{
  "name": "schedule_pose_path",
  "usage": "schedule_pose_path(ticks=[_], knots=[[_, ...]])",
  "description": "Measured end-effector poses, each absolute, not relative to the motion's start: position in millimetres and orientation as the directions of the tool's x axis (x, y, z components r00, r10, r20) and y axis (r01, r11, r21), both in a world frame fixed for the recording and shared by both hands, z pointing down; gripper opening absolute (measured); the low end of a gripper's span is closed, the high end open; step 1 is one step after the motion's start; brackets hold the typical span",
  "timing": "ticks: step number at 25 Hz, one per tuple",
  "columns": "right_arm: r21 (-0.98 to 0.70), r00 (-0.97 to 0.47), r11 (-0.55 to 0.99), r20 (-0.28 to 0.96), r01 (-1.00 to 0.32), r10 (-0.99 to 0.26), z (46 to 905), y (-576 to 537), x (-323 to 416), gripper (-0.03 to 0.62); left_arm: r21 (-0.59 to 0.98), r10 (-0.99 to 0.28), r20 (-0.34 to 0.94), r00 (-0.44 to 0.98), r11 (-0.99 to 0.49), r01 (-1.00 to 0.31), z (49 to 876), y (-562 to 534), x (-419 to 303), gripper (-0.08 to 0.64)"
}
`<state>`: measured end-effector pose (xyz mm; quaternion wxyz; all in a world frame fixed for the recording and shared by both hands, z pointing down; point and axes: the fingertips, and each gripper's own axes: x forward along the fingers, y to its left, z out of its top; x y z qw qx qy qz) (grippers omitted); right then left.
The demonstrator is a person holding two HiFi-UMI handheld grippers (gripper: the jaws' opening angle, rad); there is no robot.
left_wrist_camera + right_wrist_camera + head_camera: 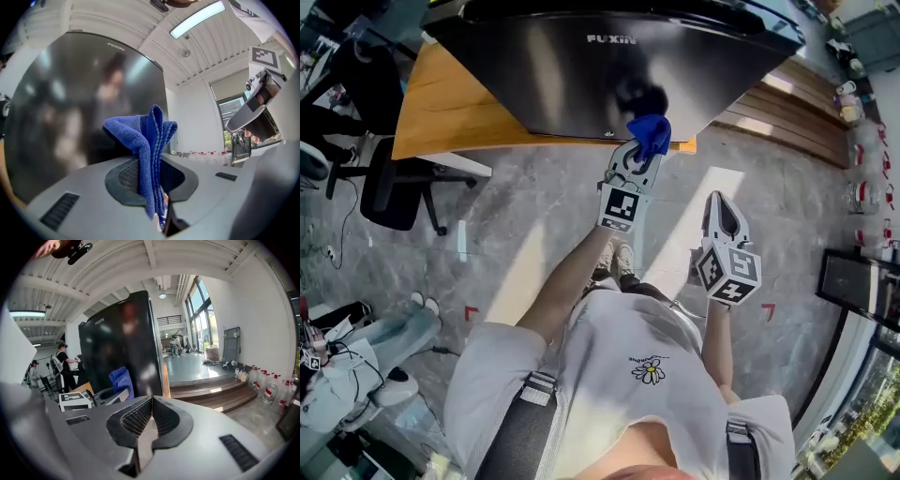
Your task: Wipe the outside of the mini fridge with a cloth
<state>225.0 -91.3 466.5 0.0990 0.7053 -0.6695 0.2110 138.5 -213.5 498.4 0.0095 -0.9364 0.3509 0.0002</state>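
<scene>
The mini fridge (600,80) bears the brand name "FUXIN" in pale letters on its dark door.

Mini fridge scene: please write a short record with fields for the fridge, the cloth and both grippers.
mini fridge: black, glossy front, on a wooden table
blue cloth: bunched, held up before the fridge front; contact unclear
left gripper: shut on the blue cloth
right gripper: shut, nothing between its jaws, apart from the fridge
</scene>
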Motion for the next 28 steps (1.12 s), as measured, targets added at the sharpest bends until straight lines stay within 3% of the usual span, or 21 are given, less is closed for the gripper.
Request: schedule_pose_path(ticks=[15,19,28], knots=[[-0.161,-0.267,0.229,0.284,-0.960,-0.921,449,-172,65,0.014,-0.047,-0.875,0.029,0.484,-0.484,-0.874,497,-243,-57,0.055],[-0.168,-0.307,0.268,0.291,-0.949,-0.906,456,-184,35,0.014,-0.019,-0.911,0.000,0.413,-0.413,-0.911,502,-255,-99,0.055],[-0.166,-0.318,0.277,0.340,-0.946,-0.885,486,-183,25,0.014,-0.030,-0.945,0.121,0.304,-0.310,-0.950,559,-275,-162,0.055]])
